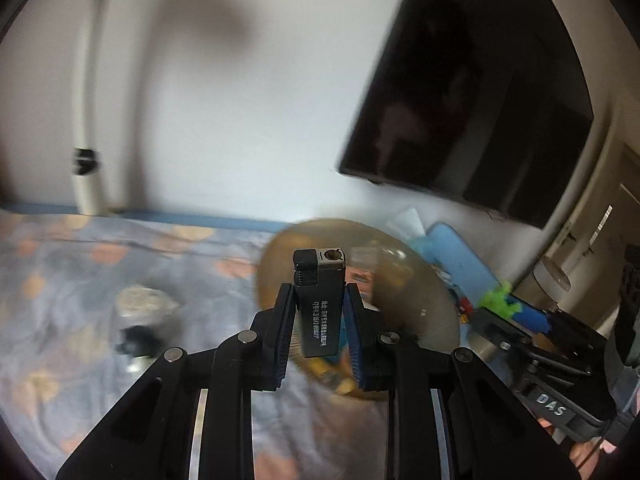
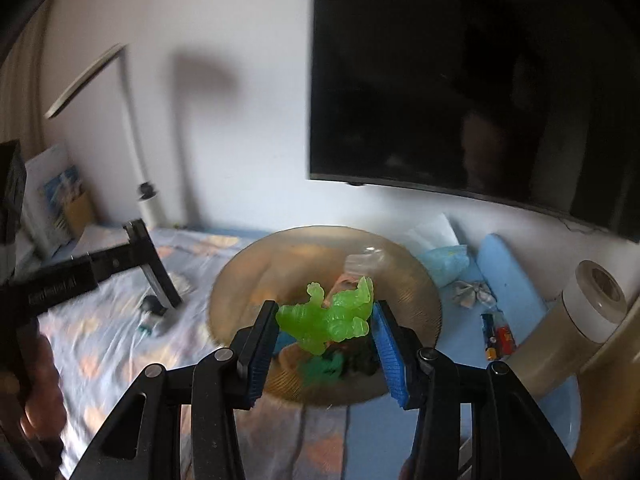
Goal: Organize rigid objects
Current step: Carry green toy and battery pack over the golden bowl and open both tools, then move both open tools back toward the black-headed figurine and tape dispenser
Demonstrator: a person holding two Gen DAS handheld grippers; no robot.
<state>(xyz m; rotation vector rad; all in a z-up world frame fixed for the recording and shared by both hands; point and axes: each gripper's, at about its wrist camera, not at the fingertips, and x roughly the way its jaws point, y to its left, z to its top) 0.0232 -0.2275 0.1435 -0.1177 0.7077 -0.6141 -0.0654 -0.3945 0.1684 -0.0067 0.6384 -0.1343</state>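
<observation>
My left gripper (image 1: 319,289) is shut on a black lighter (image 1: 320,316), which stands upright between the pads with its metal top up. Just behind it lies a round tan bowl (image 1: 416,288) on the patterned bedspread. My right gripper (image 2: 325,306) is shut on a bright green toy figure (image 2: 328,320) and hangs over the same bowl (image 2: 248,280). Darker green and black toys (image 2: 328,364) lie inside the bowl. In the left wrist view the green figure (image 1: 498,300) shows at the right. A left finger (image 2: 156,268) shows at the left of the right wrist view.
A dark TV (image 2: 460,80) hangs on the white wall behind. A blue pad (image 2: 508,272), small batteries and toys (image 2: 498,336) and a white cylinder (image 2: 596,300) lie to the right. A small dark object (image 2: 154,306) rests on the bedspread (image 2: 100,320) at the left, near a white lamp pole (image 2: 136,140).
</observation>
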